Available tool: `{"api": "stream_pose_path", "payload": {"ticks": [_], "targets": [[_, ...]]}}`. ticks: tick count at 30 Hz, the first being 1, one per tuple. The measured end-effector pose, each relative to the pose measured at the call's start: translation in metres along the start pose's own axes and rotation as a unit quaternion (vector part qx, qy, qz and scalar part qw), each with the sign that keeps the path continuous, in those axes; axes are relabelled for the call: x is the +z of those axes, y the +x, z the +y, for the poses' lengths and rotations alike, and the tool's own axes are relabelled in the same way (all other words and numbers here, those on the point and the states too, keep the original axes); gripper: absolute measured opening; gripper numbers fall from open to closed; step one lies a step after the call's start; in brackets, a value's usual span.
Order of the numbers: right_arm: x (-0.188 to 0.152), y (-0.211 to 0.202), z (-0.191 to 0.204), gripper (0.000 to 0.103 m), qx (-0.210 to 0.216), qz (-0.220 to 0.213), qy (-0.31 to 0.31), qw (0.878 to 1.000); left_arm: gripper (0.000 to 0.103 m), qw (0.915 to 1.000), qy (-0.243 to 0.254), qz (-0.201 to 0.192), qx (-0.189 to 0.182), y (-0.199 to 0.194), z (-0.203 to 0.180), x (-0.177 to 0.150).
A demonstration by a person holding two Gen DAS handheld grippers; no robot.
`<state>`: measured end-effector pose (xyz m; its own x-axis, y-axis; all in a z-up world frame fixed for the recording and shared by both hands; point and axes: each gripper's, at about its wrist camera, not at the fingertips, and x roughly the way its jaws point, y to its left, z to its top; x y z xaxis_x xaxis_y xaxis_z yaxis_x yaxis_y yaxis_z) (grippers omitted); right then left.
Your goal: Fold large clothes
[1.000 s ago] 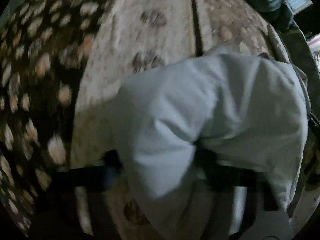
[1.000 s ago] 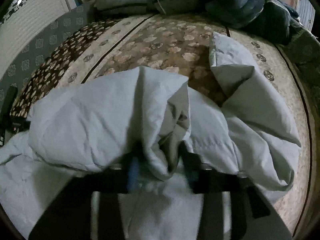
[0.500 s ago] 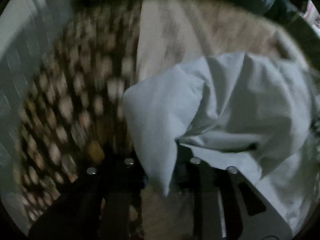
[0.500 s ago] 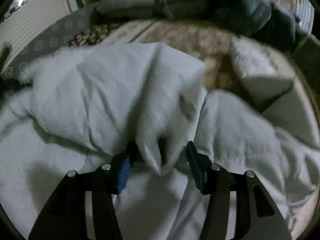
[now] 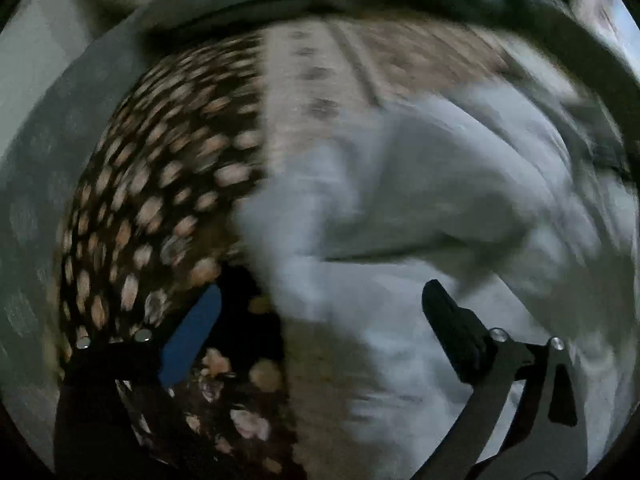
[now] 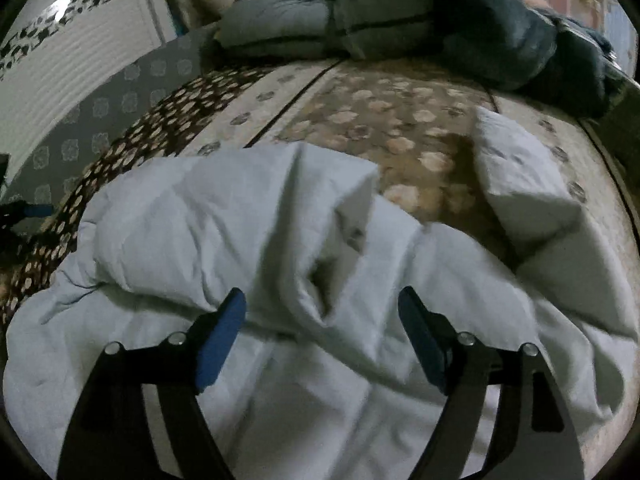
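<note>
The pale garment lies bunched on the bed, directly under the right tongs. Both the right tongs and the left tongs are opening and grip nothing. The cloth sits right of the left tongs, so the right hand is nearer.

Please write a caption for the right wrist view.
Opening right tool above a crumpled pale grey padded garment on a floral-patterned bedspread.

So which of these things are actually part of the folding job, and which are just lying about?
Part of the job:
- pale grey garment
- left gripper, jaws opening
- right gripper, jaws opening

Just lying about:
- flowered bedspread
- folded quilts
- dark bundle
</note>
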<state>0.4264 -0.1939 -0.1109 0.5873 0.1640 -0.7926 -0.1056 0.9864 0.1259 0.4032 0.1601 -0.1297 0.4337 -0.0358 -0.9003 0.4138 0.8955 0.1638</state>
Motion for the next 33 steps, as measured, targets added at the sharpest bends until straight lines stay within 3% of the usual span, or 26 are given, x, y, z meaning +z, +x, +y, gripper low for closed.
{"api": "stream_pose_path", "payload": {"ticks": [1, 2, 3, 4, 5, 7, 9, 12, 15, 18, 20, 23, 25, 27, 29, 30, 32, 33], "targets": [[0.001, 0.008, 0.004, 0.076, 0.004, 0.006, -0.001, 1.000, 0.100, 0.9994, 0.028, 0.016, 0.009, 0.007, -0.018, 0.002], [0.002, 0.017, 0.006, 0.054, 0.005, 0.018, 0.001, 1.000, 0.100, 0.9986, 0.042, 0.029, 0.016, 0.014, -0.027, 0.003], [0.004, 0.026, 0.010, 0.040, 0.004, 0.028, 0.001, 1.000, 0.091, 0.9962, 0.060, 0.058, 0.027, 0.031, -0.041, 0.005], [0.003, 0.027, 0.013, 0.018, -0.010, 0.025, -0.003, 1.000, 0.062, 0.9929, 0.070, 0.090, 0.034, 0.049, -0.050, 0.005], [0.004, 0.025, 0.016, 0.012, -0.028, 0.017, -0.009, 0.999, 0.047, 0.9887, 0.075, 0.121, 0.046, 0.066, -0.053, 0.004], [0.009, 0.015, 0.013, 0.010, -0.021, 0.003, 0.004, 1.000, 0.027, 0.9873, 0.069, 0.130, 0.060, 0.076, -0.050, 0.003], [0.014, -0.007, 0.007, 0.009, -0.007, -0.019, 0.021, 1.000, 0.016, 0.9900, 0.044, 0.118, 0.064, 0.068, -0.038, 0.001], [0.006, -0.058, -0.001, 0.009, 0.032, -0.055, 0.047, 0.997, 0.011, 0.9948, 0.004, 0.090, 0.048, 0.039, -0.014, -0.016], [-0.029, -0.079, -0.001, 0.009, 0.053, -0.037, 0.049, 0.997, 0.010, 0.9962, -0.010, 0.082, 0.029, 0.024, -0.004, -0.039], [-0.070, -0.046, -0.010, 0.012, 0.045, 0.026, 0.049, 0.997, 0.013, 0.9958, -0.018, 0.090, -0.001, 0.026, 0.002, -0.058], [-0.082, -0.029, -0.021, 0.030, 0.057, 0.051, 0.067, 0.995, 0.020, 0.9969, -0.012, 0.077, 0.013, 0.021, -0.001, -0.059], [-0.079, -0.049, -0.040, 0.056, 0.037, 0.033, 0.095, 0.994, 0.044, 0.9980, -0.015, 0.055, 0.027, 0.001, -0.001, -0.057], [-0.073, -0.065, -0.046, 0.061, 0.017, 0.019, 0.083, 0.996, 0.066, 0.9983, -0.026, 0.040, 0.035, -0.021, 0.003, -0.059], [-0.065, -0.077, -0.046, 0.062, -0.002, 0.007, 0.063, 0.998, 0.068, 0.9984, -0.046, 0.023, 0.022, -0.039, 0.014, -0.058], [-0.059, -0.083, -0.036, 0.062, -0.020, -0.001, 0.045, 0.999, 0.081, 0.9968, -0.078, -0.003, -0.016, -0.052, 0.021, -0.050], [-0.052, -0.083, -0.027, 0.062, -0.035, -0.012, 0.030, 0.999, 0.087, 0.9962, -0.085, -0.009, -0.020, -0.054, 0.018, -0.044], [-0.035, -0.076, -0.014, 0.062, -0.058, -0.031, 0.018, 0.998, 0.087, 0.9952, -0.095, -0.016, -0.014, -0.051, 0.003, -0.018], [-0.027, -0.072, -0.006, 0.062, -0.062, -0.041, 0.013, 0.997, 0.087, 0.9948, -0.101, -0.011, -0.007, -0.052, -0.003, -0.019]]}}
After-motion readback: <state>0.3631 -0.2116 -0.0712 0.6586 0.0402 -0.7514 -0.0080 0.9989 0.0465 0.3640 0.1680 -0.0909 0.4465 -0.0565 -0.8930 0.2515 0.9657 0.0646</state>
